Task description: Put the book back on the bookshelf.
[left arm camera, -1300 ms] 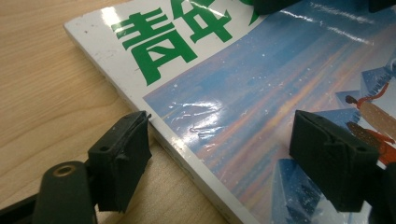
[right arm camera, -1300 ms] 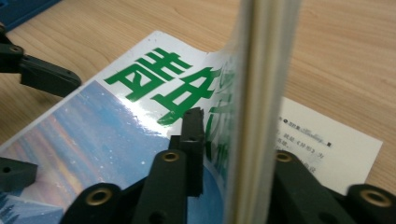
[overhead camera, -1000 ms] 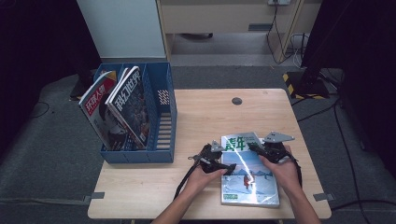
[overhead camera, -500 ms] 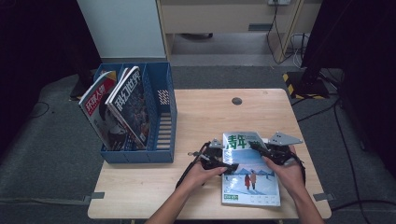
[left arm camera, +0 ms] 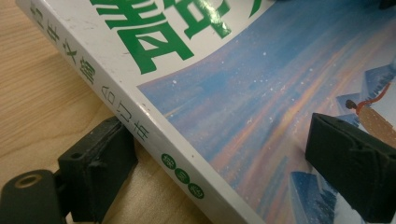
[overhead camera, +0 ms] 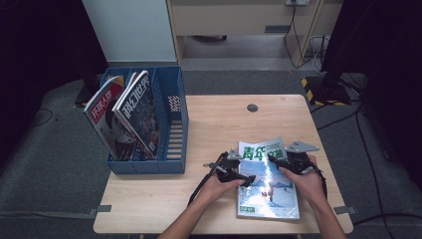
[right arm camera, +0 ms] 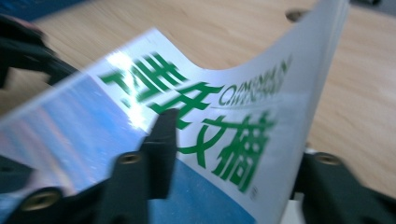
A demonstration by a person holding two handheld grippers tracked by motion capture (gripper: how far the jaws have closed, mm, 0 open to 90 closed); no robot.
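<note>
left gripper (overhead camera: 247,178): at the spine edge of the magazine (overhead camera: 267,180), about halfway down that edge. In the left gripper view (left arm camera: 224,179) the jaws stand well apart, one low on the table beside the spine, the other over the cover. Cannot tell if the pads actually press; no clamp seen.
right gripper (overhead camera: 275,160): at the top right part of the magazine, near the green title. Jaws have just been opening. In the right gripper view (right arm camera: 233,154) they stand partly apart, one over the cover, the other behind the lifted right edge. The page edge sits between them, gap visible, not pinched. View is blurred.
magazine: lies on the near right part of the table (overhead camera: 214,124), cover up, green title at the far end, spine to the left. Right edge curls upward (right arm camera: 261,130); the rest is flat.
file rack (overhead camera: 171,149): blue, at the table's left edge, well apart from both grippers. Two magazines (overhead camera: 127,119) lean inside it.
hands: both come in from the near edge, one on each gripper.
</note>
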